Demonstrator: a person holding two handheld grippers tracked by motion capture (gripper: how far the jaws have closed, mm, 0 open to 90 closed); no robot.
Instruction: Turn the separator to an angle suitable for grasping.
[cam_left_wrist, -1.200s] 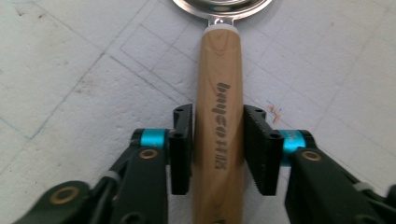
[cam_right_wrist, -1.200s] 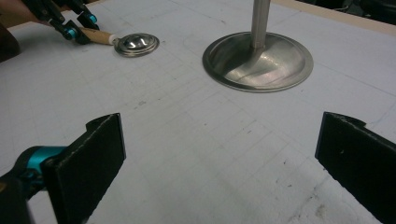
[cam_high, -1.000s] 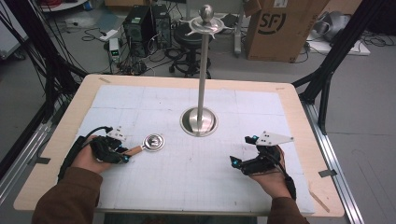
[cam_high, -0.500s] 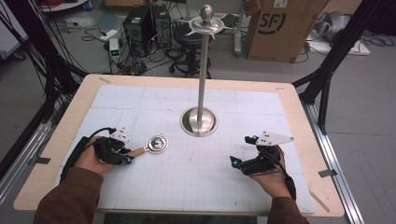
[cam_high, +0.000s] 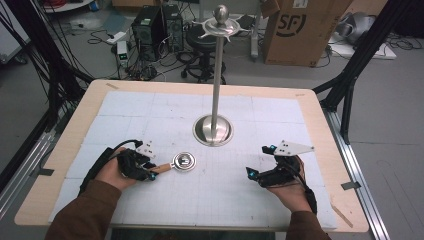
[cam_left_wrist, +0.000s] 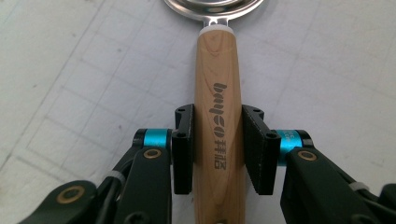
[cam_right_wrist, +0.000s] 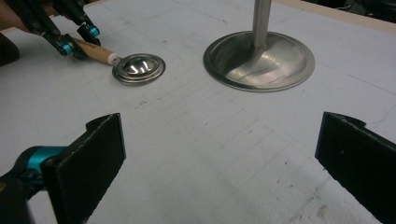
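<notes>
Since the earlier frame, the left gripper (cam_high: 149, 173) has carried the ladle (cam_high: 183, 161) rightward, clamped on its wooden handle (cam_left_wrist: 218, 116). We judge the steel bowl may strike the stand (cam_high: 214, 131); the right gripper (cam_right_wrist: 219, 163) rests wide open, holding nothing.

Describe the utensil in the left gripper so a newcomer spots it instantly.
Start at the tall steel stand mid-table. Just left of its round base lies a small strainer. Its light wooden handle, printed with dark lettering and clamped by the left gripper, sets it apart.
</notes>
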